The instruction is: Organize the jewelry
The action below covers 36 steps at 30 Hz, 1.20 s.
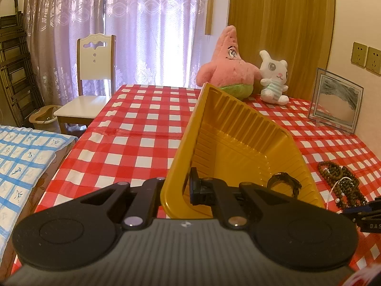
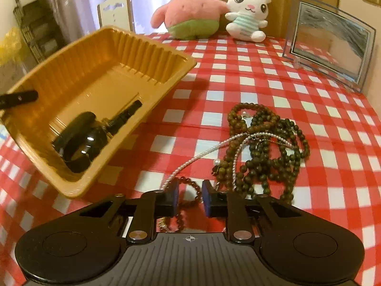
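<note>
- A tangle of dark brown wooden bead strands point(image 2: 266, 143) lies on the red-and-white checked tablecloth point(image 2: 238, 76), to the right of the tray, with a thin white pearl chain point(image 2: 202, 153) running across it toward the near edge.
- A small loop of reddish-brown beads point(image 2: 190, 190) lies nearest the camera, partly between the right gripper's two blue-faced pads.
- The right gripper point(image 2: 190, 199) hangs low over that loop with a gap left between its pads; they do not press on the beads, and the pearl chain passes just beside the left pad.
- A ribbed, rectangular yellow plastic tray point(image 2: 59, 178) stands tilted, its left side raised off the cloth, and a black wristwatch with a curled strap point(image 2: 83, 140) rests against its low near wall.
- The left gripper point(image 1: 175, 190) is clamped tight on the tray's near rim, one finger inside the wall and one outside.
- At the far end of the table a pink star-shaped plush toy point(image 1: 226, 69) touches a white plush rabbit in a striped shirt point(image 1: 273, 78).
- A glass-framed sand picture point(image 1: 335, 100) stands upright near the right wall.
- A white wooden chair point(image 1: 92, 76) stands beyond the table's left edge, in front of lilac lace curtains point(image 1: 119, 23).
</note>
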Each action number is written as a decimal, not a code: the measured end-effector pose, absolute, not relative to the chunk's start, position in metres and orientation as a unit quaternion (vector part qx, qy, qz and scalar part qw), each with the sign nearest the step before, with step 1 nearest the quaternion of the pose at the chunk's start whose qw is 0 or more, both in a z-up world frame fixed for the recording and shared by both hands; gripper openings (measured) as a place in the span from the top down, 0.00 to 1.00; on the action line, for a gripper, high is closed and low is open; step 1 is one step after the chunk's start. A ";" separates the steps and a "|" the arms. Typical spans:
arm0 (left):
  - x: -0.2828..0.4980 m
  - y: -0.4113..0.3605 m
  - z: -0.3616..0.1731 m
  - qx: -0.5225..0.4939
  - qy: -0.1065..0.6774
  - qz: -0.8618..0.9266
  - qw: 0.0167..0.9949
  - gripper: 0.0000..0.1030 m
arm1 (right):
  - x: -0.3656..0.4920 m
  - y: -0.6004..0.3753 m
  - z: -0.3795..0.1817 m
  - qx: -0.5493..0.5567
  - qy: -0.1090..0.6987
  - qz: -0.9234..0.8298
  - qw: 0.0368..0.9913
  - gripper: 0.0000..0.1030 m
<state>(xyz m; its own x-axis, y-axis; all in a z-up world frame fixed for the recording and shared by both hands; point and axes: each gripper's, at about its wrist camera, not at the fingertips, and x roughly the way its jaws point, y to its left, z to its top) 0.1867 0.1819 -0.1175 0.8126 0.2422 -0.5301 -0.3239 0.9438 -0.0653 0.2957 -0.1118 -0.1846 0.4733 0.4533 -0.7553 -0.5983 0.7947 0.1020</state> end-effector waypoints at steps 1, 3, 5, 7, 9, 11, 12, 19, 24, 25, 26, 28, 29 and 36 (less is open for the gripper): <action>0.186 0.183 -0.117 -0.076 0.267 0.149 0.949 0.94 | 0.297 -0.111 -0.187 -0.097 0.411 0.309 0.852 0.85; 0.187 0.182 -0.118 -0.076 0.267 0.149 0.949 0.94 | 0.297 -0.108 -0.189 -0.120 0.403 0.315 0.851 0.86; 0.186 0.182 -0.117 -0.075 0.267 0.149 0.949 0.94 | 0.295 -0.105 -0.190 -0.145 0.394 0.324 0.848 0.89; 0.186 0.183 -0.117 -0.076 0.267 0.149 0.949 0.94 | 0.289 -0.100 -0.191 -0.179 0.381 0.338 0.842 0.96; 0.187 0.182 -0.117 -0.076 0.267 0.150 0.949 0.94 | 0.286 -0.096 -0.192 -0.194 0.375 0.337 0.841 0.96; 0.187 0.183 -0.117 -0.076 0.267 0.150 0.949 0.94 | 0.291 -0.099 -0.191 -0.169 0.388 0.332 0.843 0.96; 0.187 0.182 -0.117 -0.075 0.268 0.149 0.949 0.94 | 0.292 -0.102 -0.190 -0.153 0.393 0.330 0.845 0.96; 0.186 0.181 -0.117 -0.076 0.265 0.147 0.950 0.94 | 0.293 -0.130 -0.145 -0.015 0.379 0.341 0.860 0.96; 0.188 0.179 -0.115 -0.074 0.264 0.146 0.951 0.94 | 0.291 -0.144 -0.111 0.050 0.370 0.349 0.859 0.96; 0.188 0.179 -0.115 -0.074 0.264 0.146 0.951 0.94 | 0.291 -0.146 -0.106 0.057 0.369 0.350 0.859 0.96; 0.188 0.179 -0.115 -0.074 0.263 0.146 0.951 0.94 | 0.292 -0.147 -0.102 0.062 0.368 0.350 0.859 0.96; 0.187 0.179 -0.116 -0.074 0.263 0.145 0.951 0.94 | 0.292 -0.147 -0.094 0.069 0.366 0.352 0.859 0.96; 0.187 0.179 -0.116 -0.075 0.263 0.145 0.951 0.94 | 0.292 -0.145 -0.091 0.069 0.366 0.353 0.858 0.96; 0.187 0.178 -0.115 -0.075 0.262 0.144 0.951 0.94 | 0.284 -0.119 -0.083 0.062 0.362 0.381 0.848 0.96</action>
<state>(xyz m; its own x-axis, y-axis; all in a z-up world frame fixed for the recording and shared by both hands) 0.1866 0.1779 -0.1153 0.8216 0.2349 -0.5194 -0.3132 0.9473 -0.0670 0.2841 -0.1191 -0.0827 0.4471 0.6921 -0.5666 -0.6016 0.7015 0.3821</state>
